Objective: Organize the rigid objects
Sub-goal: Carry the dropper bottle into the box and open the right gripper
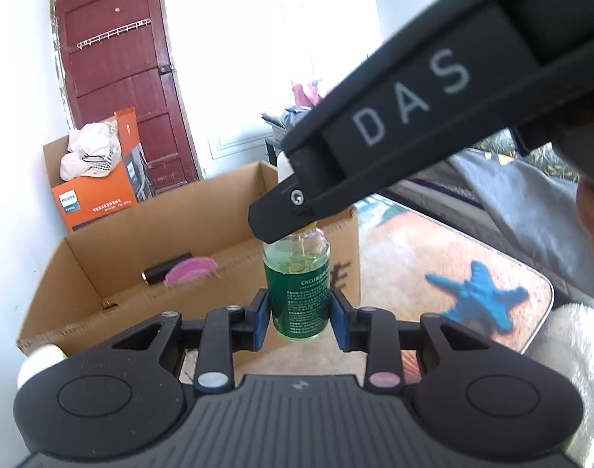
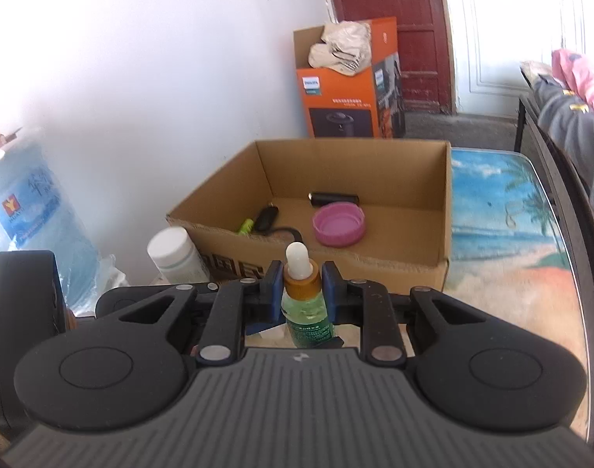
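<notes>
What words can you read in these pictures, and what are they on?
"DAS": on the right gripper.
"PHILIPS": on the orange box.
"CKCU": on the green dropper bottle; its small print is too small to read.
Blue water jug: label too blurred.

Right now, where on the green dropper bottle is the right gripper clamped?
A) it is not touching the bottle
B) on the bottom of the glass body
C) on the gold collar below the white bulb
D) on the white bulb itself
C: in the right wrist view the right gripper pads squeeze the gold collar of the green dropper bottle; the left gripper holds the body.
</notes>
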